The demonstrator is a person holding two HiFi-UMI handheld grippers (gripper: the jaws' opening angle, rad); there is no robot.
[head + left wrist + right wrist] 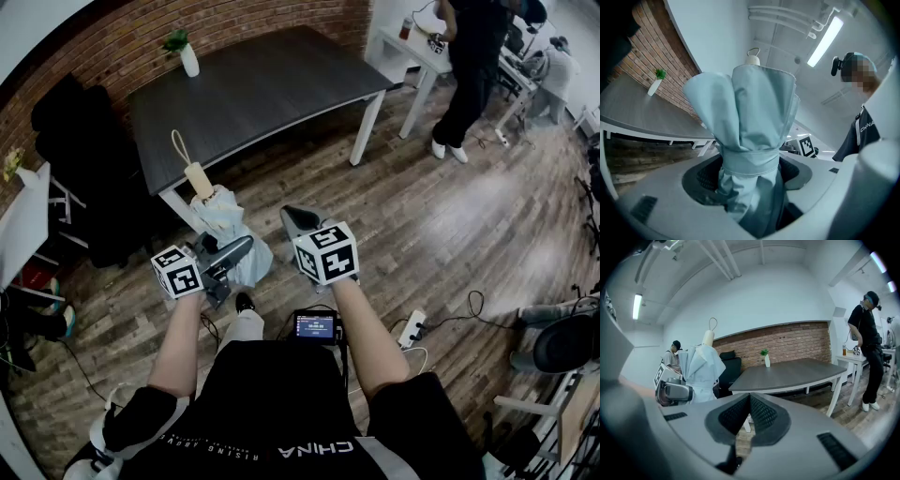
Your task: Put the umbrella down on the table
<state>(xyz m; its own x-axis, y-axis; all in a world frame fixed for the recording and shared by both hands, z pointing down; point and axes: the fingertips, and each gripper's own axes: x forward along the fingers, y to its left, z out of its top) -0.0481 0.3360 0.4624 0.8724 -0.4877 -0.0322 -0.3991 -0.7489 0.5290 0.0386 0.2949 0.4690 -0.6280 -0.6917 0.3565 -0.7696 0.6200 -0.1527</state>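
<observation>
Left gripper view: left tool (748,174) clamps umbrella (751,108).

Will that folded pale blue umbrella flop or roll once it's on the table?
Probably floppy: the folded pale blue fabric umbrella bulges in loose folds above the left gripper. Those uneven folds should keep it from rolling far.

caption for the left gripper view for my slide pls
The left gripper holds a folded pale blue umbrella upright in its jaws, the dark table and brick wall beyond.
</observation>
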